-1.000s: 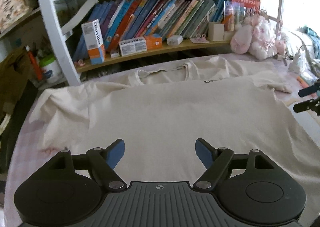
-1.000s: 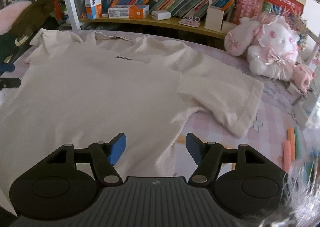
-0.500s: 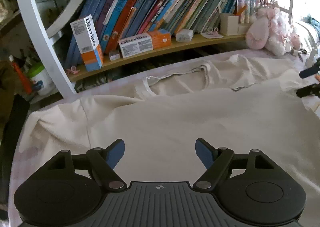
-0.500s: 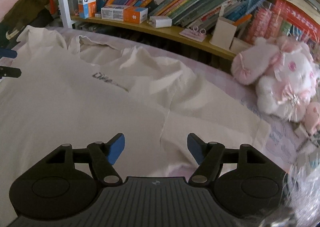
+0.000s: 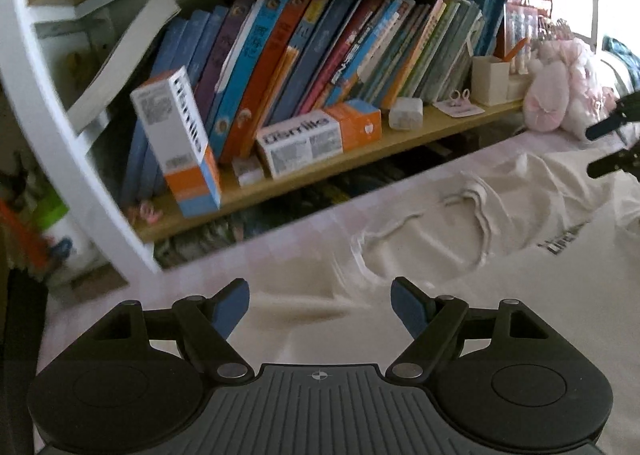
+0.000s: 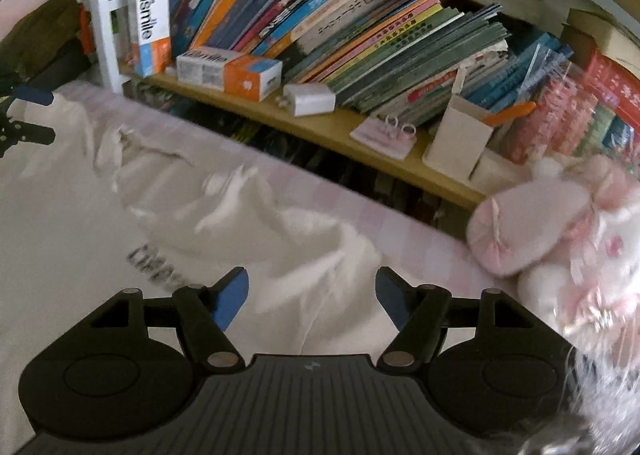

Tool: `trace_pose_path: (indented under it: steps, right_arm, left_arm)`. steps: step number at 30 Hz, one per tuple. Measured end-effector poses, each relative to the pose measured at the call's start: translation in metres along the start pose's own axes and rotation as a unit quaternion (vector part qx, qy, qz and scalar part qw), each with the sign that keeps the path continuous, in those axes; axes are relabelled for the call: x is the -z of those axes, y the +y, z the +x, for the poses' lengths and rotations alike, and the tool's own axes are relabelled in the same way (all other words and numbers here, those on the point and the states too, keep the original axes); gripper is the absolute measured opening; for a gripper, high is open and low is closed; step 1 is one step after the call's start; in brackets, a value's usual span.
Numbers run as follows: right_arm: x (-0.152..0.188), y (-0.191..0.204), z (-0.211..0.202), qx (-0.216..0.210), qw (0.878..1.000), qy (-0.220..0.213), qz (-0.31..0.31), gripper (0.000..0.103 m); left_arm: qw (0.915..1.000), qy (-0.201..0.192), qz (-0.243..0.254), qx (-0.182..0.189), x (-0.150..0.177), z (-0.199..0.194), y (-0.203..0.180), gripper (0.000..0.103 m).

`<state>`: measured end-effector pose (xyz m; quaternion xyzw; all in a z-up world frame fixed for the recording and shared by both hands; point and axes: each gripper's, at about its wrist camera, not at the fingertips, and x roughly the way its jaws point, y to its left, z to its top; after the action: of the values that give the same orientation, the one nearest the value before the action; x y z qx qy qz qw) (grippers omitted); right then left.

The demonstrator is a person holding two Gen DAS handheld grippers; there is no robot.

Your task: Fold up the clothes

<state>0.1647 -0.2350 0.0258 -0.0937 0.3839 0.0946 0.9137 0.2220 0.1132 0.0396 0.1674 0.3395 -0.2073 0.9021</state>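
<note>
Cream shirt (image 5: 500, 275) lies spread on the pink bed cover (image 5: 304, 251) just in front of the bookshelf (image 5: 360, 155), collar toward the shelf, rumpled. Left gripper (image 5: 320, 309) over the shirt's shoulder left of the collar, jaws apart, nothing between them. Right gripper (image 6: 312, 297) over the opposite shoulder, jaws apart, empty. Pink plush (image 6: 560, 231) right of the shirt, against the shelf.

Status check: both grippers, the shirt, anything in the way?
Left gripper open, empty, over shirt's shoulder. Right gripper open, empty, near other shoulder. T-shirt flat, unfolded, collar toward shelf. Plush toy close beside right gripper.
</note>
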Motion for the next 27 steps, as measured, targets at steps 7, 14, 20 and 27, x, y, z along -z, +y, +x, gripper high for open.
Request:
trace_pose_path:
  steps: [7,14,20,27]
  right_arm:
    - [-0.020,0.001,0.031,-0.007,1.000,-0.002,-0.028,0.068]
    - [-0.033,0.017,0.058,-0.034,0.997,0.001,-0.076,0.066]
    - [-0.048,0.039,0.085,-0.054,0.992,0.013,-0.114,0.065]
    - [-0.054,0.040,0.120,-0.078,0.989,0.046,-0.116,0.045]
  left_arm:
    - [0.9995,-0.004,0.030,0.014,-0.009,0.030,0.005,0.080]
    - [0.9984,-0.013,0.025,0.049,-0.013,0.053,0.008,0.080]
    - [0.9961,0.003,0.075,0.047,-0.012,0.066,0.004,0.080]
    - [0.9918,0.035,0.102,0.070,-0.002,0.082,0.022,0.078]
